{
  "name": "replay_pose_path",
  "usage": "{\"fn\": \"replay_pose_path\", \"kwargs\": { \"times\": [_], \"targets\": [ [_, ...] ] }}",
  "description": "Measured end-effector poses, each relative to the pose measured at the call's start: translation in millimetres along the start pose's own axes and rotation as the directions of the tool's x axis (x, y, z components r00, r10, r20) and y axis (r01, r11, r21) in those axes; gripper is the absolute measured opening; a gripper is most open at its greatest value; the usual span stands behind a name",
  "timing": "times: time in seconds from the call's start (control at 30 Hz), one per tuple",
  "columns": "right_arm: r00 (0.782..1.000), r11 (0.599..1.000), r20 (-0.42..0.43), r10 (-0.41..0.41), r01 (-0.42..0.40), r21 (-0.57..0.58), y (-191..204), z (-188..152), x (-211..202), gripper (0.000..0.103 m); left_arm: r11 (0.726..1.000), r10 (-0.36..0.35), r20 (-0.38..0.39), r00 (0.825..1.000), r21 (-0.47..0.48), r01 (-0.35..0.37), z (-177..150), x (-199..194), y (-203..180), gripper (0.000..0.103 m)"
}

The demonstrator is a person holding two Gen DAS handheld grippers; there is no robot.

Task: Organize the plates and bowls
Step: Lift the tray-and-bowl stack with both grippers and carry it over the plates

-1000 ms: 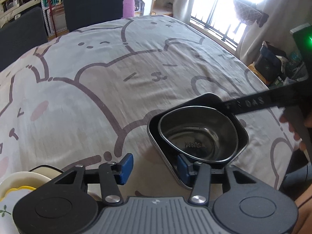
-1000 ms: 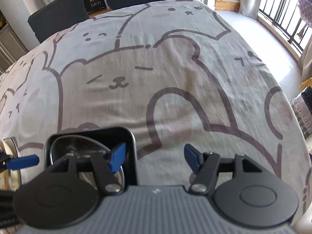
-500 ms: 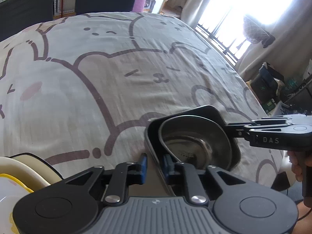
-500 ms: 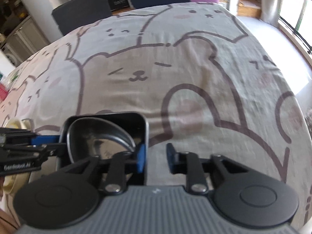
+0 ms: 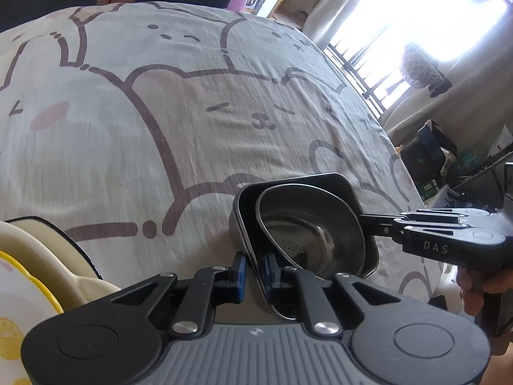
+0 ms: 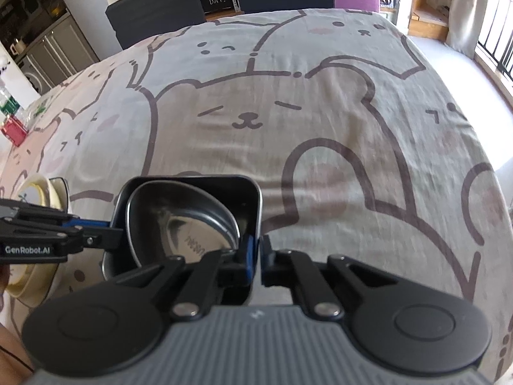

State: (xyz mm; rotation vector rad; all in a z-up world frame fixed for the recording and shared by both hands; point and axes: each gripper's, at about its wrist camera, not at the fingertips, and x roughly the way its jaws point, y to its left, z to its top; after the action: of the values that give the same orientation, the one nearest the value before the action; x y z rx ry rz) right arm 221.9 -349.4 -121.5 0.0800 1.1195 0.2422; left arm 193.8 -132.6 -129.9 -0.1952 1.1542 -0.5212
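On the bear-print cloth (image 5: 198,147), our left gripper (image 5: 253,272) is closing on the near-left wall of the black square dish (image 5: 243,199) holding a steel bowl (image 5: 307,224), cream plates (image 5: 41,256) beside it, while the right wrist view shows our right gripper (image 6: 258,256) clamped on the right wall.

Black left tongs (image 5: 253,271), blue pads (image 5: 239,276), silver screws, ribbed grey housing. Right tongs (image 6: 256,258) matching black, "DAS" lettered on one side, "GenRobot.AI" on the other pair's.
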Motion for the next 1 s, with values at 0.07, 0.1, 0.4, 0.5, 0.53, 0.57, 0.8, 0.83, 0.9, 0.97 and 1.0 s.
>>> {"fn": "replay_pose_path", "kwargs": {
  "times": [0.07,0.1,0.4,0.5,0.53,0.57,0.8,0.83,0.9,0.97,1.0],
  "targets": [
    [1.0,1.0,-0.009,0.015,-0.015,0.025,-3.8,0.3,1.1,0.005,1.0,-0.001,0.0,1.0,-0.002,0.001,0.0,0.1,-0.1,0.012],
    [1.0,0.999,-0.012,0.017,-0.017,0.027,-4.2,0.1,1.7,0.005,1.0,-0.002,0.0,1.0,-0.004,0.002,-0.1,0.3,-0.2,0.012],
    [0.999,0.999,0.02,0.041,-0.041,0.024,-5.0,-4.3,-4.0,0.006,0.998,-0.024,0.023,0.999,-0.053,0.025,0.1,-2.4,5.7,0.012],
    [0.996,0.996,0.056,0.075,-0.078,0.05,-11.9,-6.1,-11.1,0.006,0.997,-0.04,0.044,0.998,-0.069,0.043,1.4,-6.1,7.4,0.012],
    [0.994,0.994,0.065,0.087,-0.091,0.054,-13.7,-6.3,-12.7,0.006,0.996,-0.047,0.053,0.997,-0.073,0.051,1.9,-8.3,8.0,0.012],
    [0.993,0.993,0.073,0.098,-0.102,0.056,-15.6,-6.8,-14.3,0.006,0.995,-0.053,0.061,0.997,-0.081,0.058,2.5,-10.1,8.4,0.012],
    [0.979,0.983,0.15,0.137,-0.153,0.101,-24.2,-4.4,-28.1,0.006,0.989,-0.097,0.139,0.986,-0.096,0.111,8.7,-34.4,7.0,0.012],
    [0.976,0.981,0.163,0.143,-0.161,0.106,-24.8,-3.9,-30.6,0.006,0.989,-0.1,0.15,0.984,-0.097,0.115,9.1,-37.9,7.4,0.012],
    [0.968,0.978,0.197,0.157,-0.179,0.102,-23.5,-2.6,-35.2,0.006,0.986,-0.106,0.175,0.979,-0.107,0.126,9.7,-46.3,9.9,0.012],
    [0.956,0.973,0.233,0.179,-0.207,0.104,-21.4,-1.5,-41.0,0.006,0.982,-0.118,0.199,0.973,-0.125,0.144,9.9,-54.5,13.9,0.012],
    [0.95,0.97,0.248,0.188,-0.219,0.105,-19.9,-1.0,-43.9,0.006,0.979,-0.124,0.213,0.969,-0.133,0.154,10.1,-59.6,16.2,0.012]
  ]
}}
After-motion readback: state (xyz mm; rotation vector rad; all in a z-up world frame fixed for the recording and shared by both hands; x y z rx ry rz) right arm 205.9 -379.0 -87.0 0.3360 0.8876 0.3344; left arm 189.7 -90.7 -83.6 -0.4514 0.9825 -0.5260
